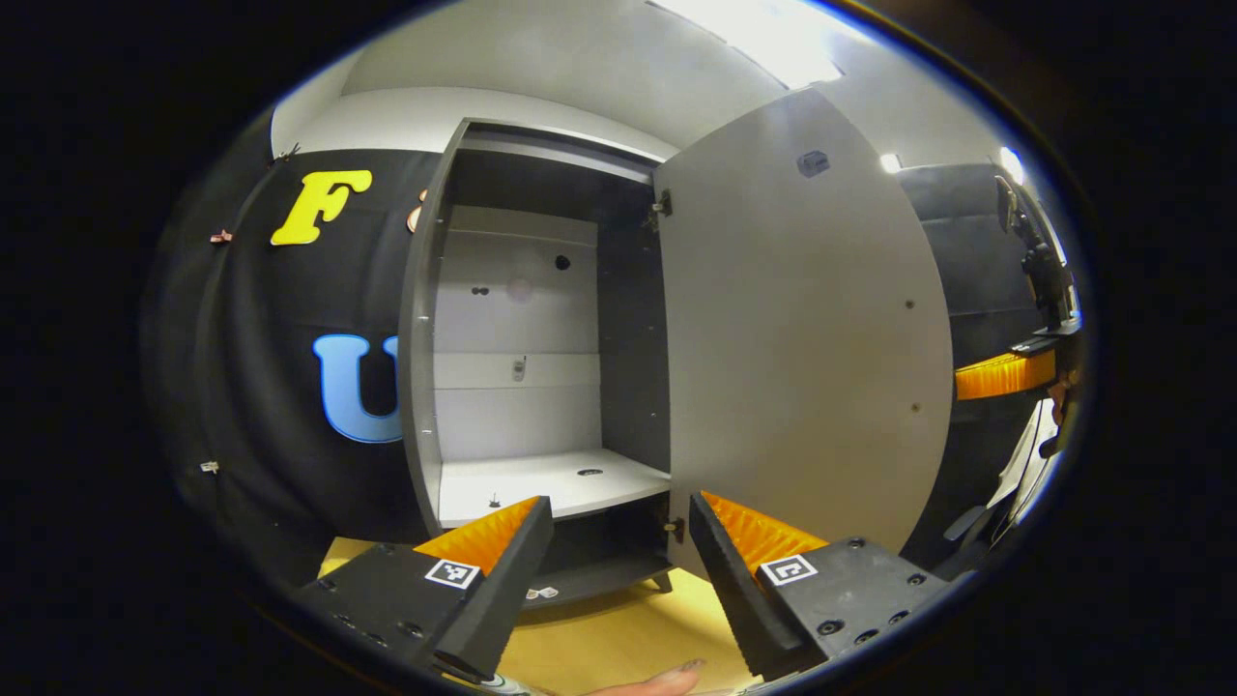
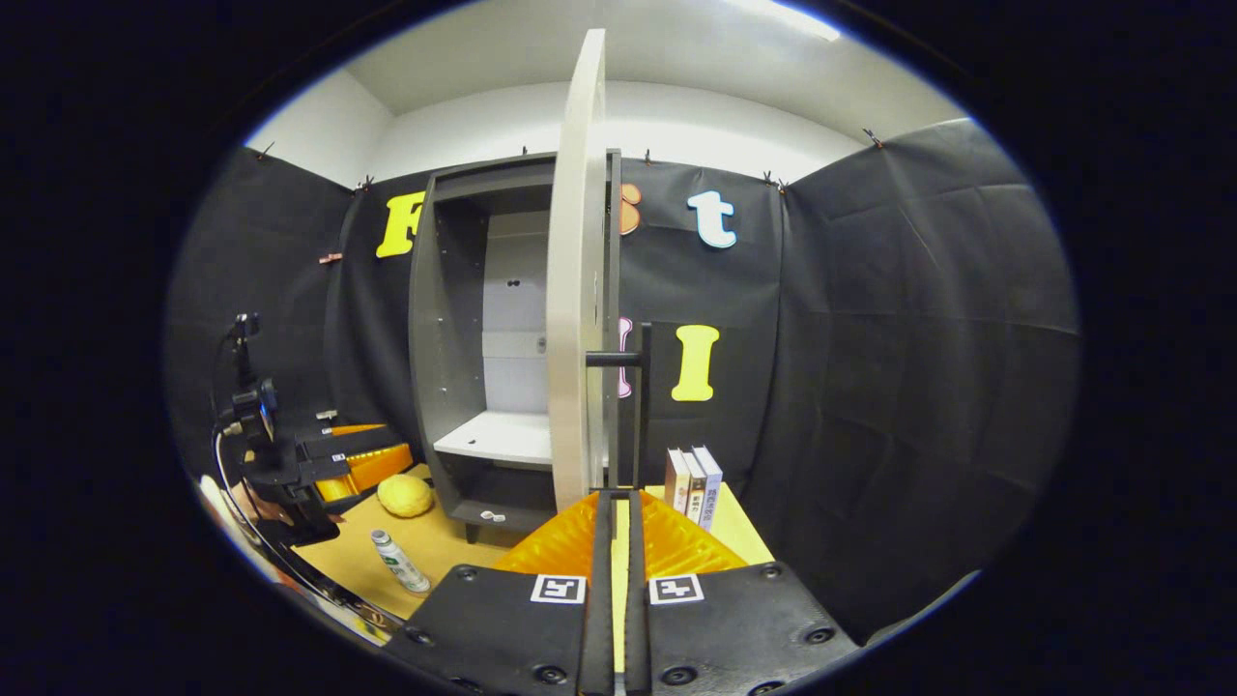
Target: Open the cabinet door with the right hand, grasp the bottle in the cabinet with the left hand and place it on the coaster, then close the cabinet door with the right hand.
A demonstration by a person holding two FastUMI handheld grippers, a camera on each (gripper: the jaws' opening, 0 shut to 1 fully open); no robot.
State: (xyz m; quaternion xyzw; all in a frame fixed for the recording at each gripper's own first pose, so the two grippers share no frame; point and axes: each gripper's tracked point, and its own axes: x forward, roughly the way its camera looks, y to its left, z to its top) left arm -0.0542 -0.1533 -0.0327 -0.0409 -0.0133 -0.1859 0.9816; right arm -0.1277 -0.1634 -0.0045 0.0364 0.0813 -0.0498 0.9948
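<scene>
The cabinet (image 1: 522, 338) stands on the wooden table (image 2: 435, 546) with its door (image 1: 802, 329) swung wide; in the right gripper view the door (image 2: 577, 290) appears edge-on, its dark handle (image 2: 618, 360) projecting to the right. In the left gripper view the left gripper (image 1: 618, 541) faces the cabinet interior with its fingers spread wide apart, nothing between them; the white shelf (image 1: 551, 483) ahead carries no bottle. The right gripper (image 2: 616, 541) has its two fingers drawn together to a narrow slit and grips nothing, pointing at the door's lower edge without visible contact. The bottle (image 2: 400, 561) lies on its side on the table, outside the cabinet, near a yellow lemon-like object (image 2: 406, 496). The left gripper (image 2: 338, 464) appears at far left of that view. Three books (image 2: 693, 483) stand upright right of the door.
</scene>
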